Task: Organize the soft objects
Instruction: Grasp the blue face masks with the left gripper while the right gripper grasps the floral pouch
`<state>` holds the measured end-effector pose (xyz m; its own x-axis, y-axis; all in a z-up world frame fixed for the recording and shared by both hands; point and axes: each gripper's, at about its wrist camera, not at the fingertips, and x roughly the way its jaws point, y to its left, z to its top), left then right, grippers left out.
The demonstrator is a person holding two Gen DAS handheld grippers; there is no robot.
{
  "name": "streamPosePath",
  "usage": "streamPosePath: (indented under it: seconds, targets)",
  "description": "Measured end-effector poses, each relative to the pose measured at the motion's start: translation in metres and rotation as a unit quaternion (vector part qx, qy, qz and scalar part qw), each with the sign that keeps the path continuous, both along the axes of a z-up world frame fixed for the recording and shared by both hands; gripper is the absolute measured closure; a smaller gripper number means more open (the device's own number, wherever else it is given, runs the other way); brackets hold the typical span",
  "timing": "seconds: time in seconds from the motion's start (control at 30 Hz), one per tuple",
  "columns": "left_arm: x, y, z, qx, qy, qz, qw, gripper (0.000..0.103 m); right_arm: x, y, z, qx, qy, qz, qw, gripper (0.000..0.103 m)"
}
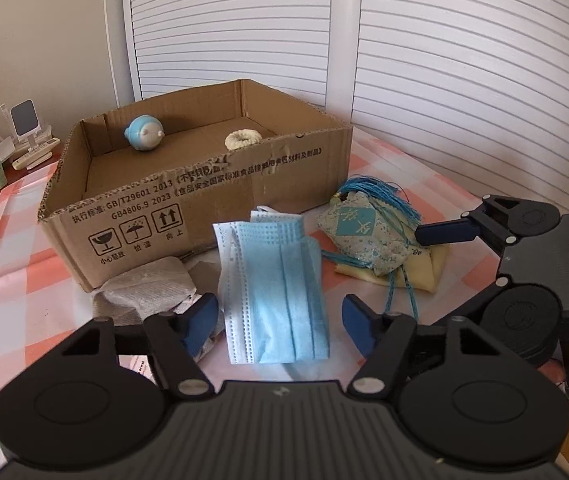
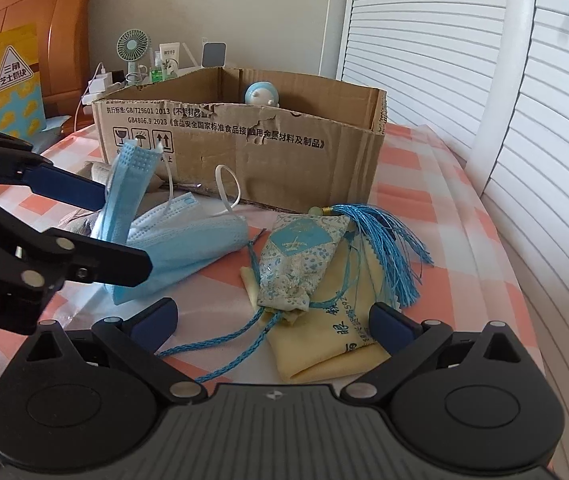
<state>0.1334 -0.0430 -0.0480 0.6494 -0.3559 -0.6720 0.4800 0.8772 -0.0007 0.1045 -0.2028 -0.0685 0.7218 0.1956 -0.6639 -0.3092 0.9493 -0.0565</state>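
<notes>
A blue face mask (image 1: pixel 276 280) lies between the wide-open jaws of my left gripper (image 1: pixel 280 320); in the right wrist view the mask (image 2: pixel 180 240) is partly lifted beside that gripper's fingers (image 2: pixel 68 190). A blue-patterned sachet with a tassel (image 2: pixel 300 256) lies on a folded yellow cloth (image 2: pixel 336 344), just ahead of my open right gripper (image 2: pixel 272 320). The sachet also shows in the left wrist view (image 1: pixel 368 236). The open cardboard box (image 1: pixel 204 192) behind holds a blue toy (image 1: pixel 144 134) and a cream scrunchie (image 1: pixel 242 138).
A crumpled paper towel (image 1: pixel 148 292) lies left of the mask against the box. The table has a pink-checked cloth (image 2: pixel 436 216). White louvred doors (image 2: pixel 484 80) stand behind. A side table at the left carries a fan (image 2: pixel 130 50) and bottles.
</notes>
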Motion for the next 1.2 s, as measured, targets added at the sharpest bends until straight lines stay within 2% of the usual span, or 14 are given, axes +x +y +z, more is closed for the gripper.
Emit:
streamPosePath:
  seconds: [0.2,0.3,0.37,0.47,0.63,0.87,1.17,1.2]
  targets:
    - [0.007,-0.004,-0.011,-0.004,0.022,0.005,0.9997,0.044,-0.004,-0.004,0.0,0.003,-0.006,0.013,1.0,0.0]
    - [0.011,-0.007,-0.014,-0.007,0.03,0.011,0.9995,0.051,-0.006,-0.004,0.0,0.003,-0.01,0.014,1.0,0.0]
    - [0.013,-0.007,-0.016,-0.008,0.032,0.015,0.9994,0.062,-0.007,-0.004,-0.001,0.003,-0.011,0.013,1.0,0.0]
    - [0.011,-0.005,-0.013,-0.004,0.031,0.012,0.9994,0.069,-0.007,-0.004,0.0,0.001,-0.011,0.013,1.0,0.0]
    - [-0.002,0.01,-0.006,0.008,0.027,0.014,0.9995,0.07,-0.007,0.0,0.002,-0.009,-0.008,0.006,1.0,0.0]
    - [-0.02,0.042,0.003,0.008,0.033,0.033,0.9989,0.07,0.0,0.007,0.01,-0.021,-0.027,0.009,0.999,0.003]
    - [-0.025,0.054,0.003,-0.001,0.036,0.036,0.9987,0.07,0.025,0.018,0.012,-0.035,-0.022,-0.014,0.999,0.035]
    - [-0.026,0.054,0.003,-0.001,0.036,0.034,0.9988,0.07,0.025,0.019,0.012,-0.039,-0.021,-0.017,0.999,0.042]
